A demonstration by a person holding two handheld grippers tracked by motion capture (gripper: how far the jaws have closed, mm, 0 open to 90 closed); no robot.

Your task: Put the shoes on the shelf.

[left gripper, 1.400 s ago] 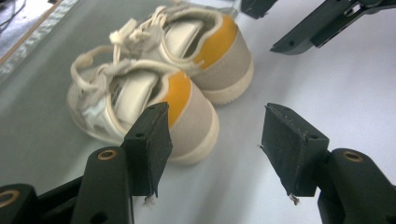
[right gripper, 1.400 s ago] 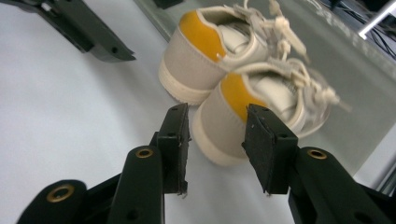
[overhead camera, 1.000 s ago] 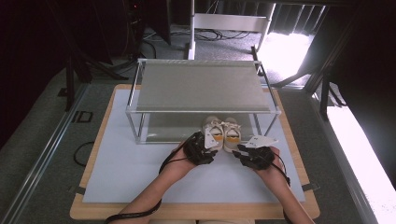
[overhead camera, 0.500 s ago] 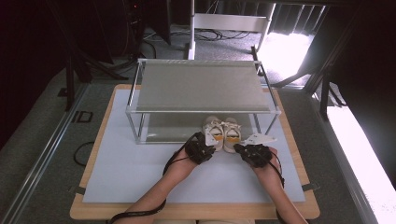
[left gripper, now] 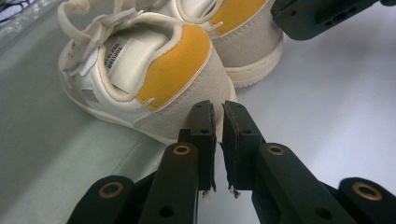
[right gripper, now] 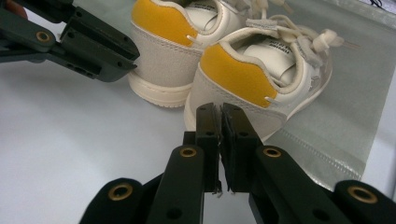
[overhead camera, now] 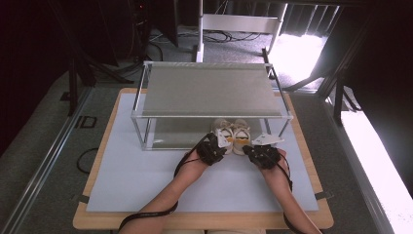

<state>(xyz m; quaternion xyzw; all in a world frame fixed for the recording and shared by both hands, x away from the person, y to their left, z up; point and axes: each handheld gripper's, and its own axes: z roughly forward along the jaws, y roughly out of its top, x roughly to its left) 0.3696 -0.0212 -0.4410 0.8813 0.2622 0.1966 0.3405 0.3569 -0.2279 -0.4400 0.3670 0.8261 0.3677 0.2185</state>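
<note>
Two small cream shoes with yellow heel patches stand side by side, heels toward me, on the front edge of the rack's lower grey mat: the left shoe [overhead camera: 224,133] [left gripper: 140,70] [right gripper: 173,42] and the right shoe [overhead camera: 242,134] [right gripper: 261,70] [left gripper: 243,28]. My left gripper [overhead camera: 219,145] [left gripper: 218,116] is shut and empty, its tips right at the left shoe's heel. My right gripper [overhead camera: 250,149] [right gripper: 220,116] is also shut and empty, with its tips at the right shoe's heel. Whether the tips touch the heels I cannot tell.
A metal-framed rack [overhead camera: 209,90] with a grey top shelf stands over the shoes at the back of the white table mat [overhead camera: 146,180]. Its front posts [overhead camera: 144,131] flank the opening. The other gripper [left gripper: 322,14] [right gripper: 79,42] sits close beside each shoe.
Both grippers have edged a little forward toward the shoes' heels. The shoes have hardly moved.
</note>
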